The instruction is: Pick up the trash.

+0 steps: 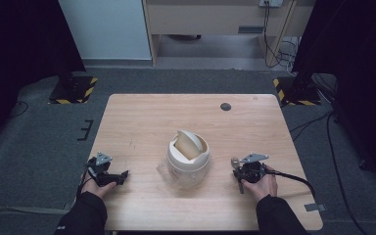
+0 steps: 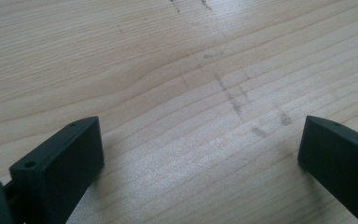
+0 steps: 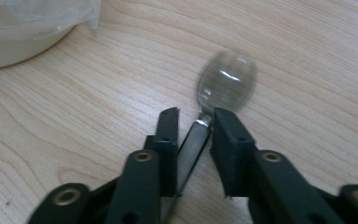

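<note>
Right gripper pinches a shiny metal spoon's handle for lifting, at three o'clock of the white lidded bin; left gripper rests spread on the wooden desk.

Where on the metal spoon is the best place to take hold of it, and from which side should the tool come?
Best on the handle just behind the bowl of the spoon, coming from the handle end along the table. The handle is narrow and flat and fits between the jaws; the bowl is round and would likely slip. The right tool is already shut there.
</note>
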The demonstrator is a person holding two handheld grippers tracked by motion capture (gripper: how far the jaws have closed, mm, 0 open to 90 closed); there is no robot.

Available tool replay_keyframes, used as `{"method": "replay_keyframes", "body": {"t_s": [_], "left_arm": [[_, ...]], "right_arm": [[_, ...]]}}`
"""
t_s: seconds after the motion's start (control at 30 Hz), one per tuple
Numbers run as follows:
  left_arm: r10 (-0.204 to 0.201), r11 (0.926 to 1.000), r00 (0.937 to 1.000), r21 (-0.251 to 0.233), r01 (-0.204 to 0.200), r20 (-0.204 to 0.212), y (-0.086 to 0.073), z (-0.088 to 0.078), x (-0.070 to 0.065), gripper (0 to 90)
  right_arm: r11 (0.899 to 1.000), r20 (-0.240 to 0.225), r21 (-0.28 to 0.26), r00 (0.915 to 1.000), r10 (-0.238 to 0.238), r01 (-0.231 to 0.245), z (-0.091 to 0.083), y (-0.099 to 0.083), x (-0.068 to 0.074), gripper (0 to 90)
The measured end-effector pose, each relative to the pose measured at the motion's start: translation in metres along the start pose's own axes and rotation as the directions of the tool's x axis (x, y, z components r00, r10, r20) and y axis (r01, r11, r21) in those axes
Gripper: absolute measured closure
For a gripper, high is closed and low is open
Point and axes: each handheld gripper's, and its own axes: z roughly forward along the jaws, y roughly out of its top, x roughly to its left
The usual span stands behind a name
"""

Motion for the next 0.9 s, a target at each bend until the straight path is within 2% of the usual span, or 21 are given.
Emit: {"method": "replay_keyframes", "body": {"t_s": [0.03,0.2,0.27,0.33,0.43,0.47,0.57,0.73,0.9], "left_arm": [[-0.001,1.0000,1.0000,0.000,0.001,0.000,0.000,0.000,0.000,0.0],[-0.003,1.0000,1.0000,0.000,0.003,0.001,0.001,0.000,0.000,0.0],[-0.004,1.0000,1.0000,0.006,0.004,-0.001,0.001,0.000,0.000,0.4],[-0.009,0.9999,0.9999,0.010,0.009,0.005,0.003,-0.002,0.001,3.9],[-0.044,0.9990,0.9988,0.010,0.044,0.022,0.004,-0.005,0.001,10.2],[-0.045,0.9989,0.9987,0.012,0.045,0.025,0.005,-0.006,0.002,12.0],[-0.043,0.9991,0.9987,-0.001,0.043,0.027,0.008,-0.008,0.001,15.4],[-0.052,0.9953,0.9981,-0.080,0.054,0.034,0.014,-0.016,0.000,18.6],[-0.070,0.9787,0.9955,-0.189,0.081,0.065,0.024,-0.027,-0.007,20.6]], "right_arm": [[1.000,-0.004,0.002,1.0000,-0.009,0.009,0.000,0.000,-0.001,79.7],[1.000,0.003,0.018,0.9998,-0.018,0.018,-0.002,0.001,-0.004,80.0],[1.000,-0.007,0.007,1.0000,0.007,-0.007,-0.003,0.000,-0.007,80.1],[1.000,-0.008,-0.012,0.9996,0.026,-0.026,-0.006,0.000,-0.012,80.0],[0.996,-0.011,-0.075,0.9985,0.054,-0.055,-0.013,0.003,-0.016,80.1],[0.994,-0.011,-0.096,0.9984,0.055,-0.055,-0.016,0.004,-0.018,80.0],[0.984,-0.028,-0.163,0.9975,0.065,-0.069,-0.023,0.007,-0.020,80.0],[0.962,-0.032,-0.258,0.9964,0.078,-0.084,-0.034,0.012,-0.023,80.1],[0.930,-0.046,-0.353,0.9943,0.096,-0.106,-0.048,0.018,-0.027,80.1]]}}
